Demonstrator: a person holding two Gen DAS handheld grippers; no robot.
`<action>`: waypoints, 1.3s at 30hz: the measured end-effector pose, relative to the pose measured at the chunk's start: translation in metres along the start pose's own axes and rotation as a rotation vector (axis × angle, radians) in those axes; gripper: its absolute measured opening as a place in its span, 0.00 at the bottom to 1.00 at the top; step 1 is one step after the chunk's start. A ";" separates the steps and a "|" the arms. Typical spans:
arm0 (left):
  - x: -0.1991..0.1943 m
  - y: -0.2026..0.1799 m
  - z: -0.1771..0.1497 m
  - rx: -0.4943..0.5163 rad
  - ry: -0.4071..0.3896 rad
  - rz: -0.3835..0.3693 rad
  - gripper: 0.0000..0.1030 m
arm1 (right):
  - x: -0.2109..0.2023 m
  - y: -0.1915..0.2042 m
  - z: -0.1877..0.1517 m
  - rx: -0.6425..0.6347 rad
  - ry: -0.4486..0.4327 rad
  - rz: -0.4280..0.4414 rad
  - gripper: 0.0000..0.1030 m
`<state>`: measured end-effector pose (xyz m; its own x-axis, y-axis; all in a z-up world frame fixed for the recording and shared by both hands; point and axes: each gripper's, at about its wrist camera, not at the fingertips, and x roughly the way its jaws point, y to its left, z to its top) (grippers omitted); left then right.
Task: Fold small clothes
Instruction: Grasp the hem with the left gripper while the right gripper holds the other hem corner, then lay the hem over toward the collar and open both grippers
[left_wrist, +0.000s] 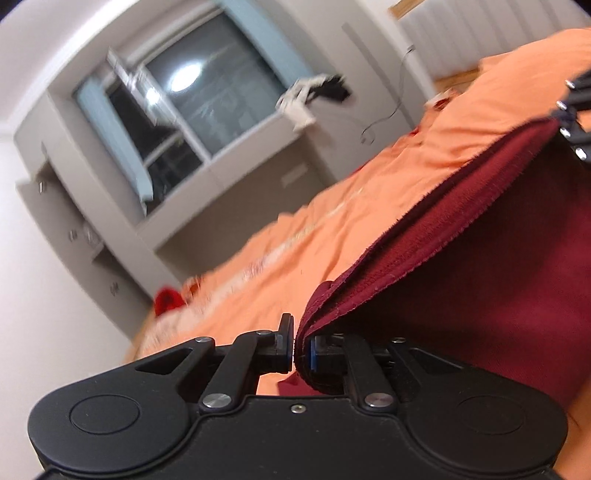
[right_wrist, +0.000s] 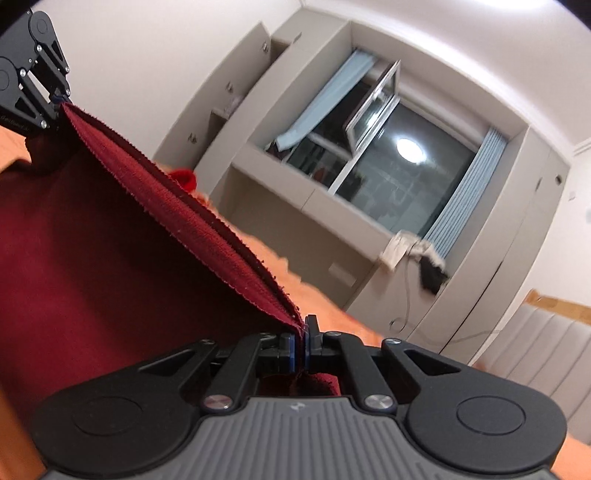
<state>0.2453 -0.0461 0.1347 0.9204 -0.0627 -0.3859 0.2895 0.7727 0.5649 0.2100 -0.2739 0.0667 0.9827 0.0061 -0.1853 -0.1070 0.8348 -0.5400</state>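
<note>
You've got the dark red garment (right_wrist: 110, 258) pinched at both ends of its ribbed hem — your left gripper (left_wrist: 294, 350) is nearly closed on one corner, your right gripper (right_wrist: 300, 349) is clamped tight on the other. The cloth hangs stretched between them above the orange bed cover (left_wrist: 369, 221), not lying flat. So I'd say you're early on — no fold shows yet, and laying it down and folding is all left.
</note>
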 end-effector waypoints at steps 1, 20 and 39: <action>0.020 -0.002 0.000 -0.008 0.018 0.007 0.10 | 0.018 0.001 -0.003 0.013 0.018 0.008 0.04; 0.180 0.040 -0.053 -0.428 0.209 -0.078 0.71 | 0.152 0.011 -0.052 0.154 0.187 0.112 0.70; 0.111 0.068 -0.087 -0.548 -0.014 -0.256 0.99 | 0.160 -0.021 -0.067 0.374 0.249 0.035 1.00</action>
<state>0.3441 0.0543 0.0664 0.8438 -0.2946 -0.4485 0.3277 0.9448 -0.0040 0.3594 -0.3269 -0.0066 0.9083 -0.0565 -0.4144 -0.0326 0.9783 -0.2047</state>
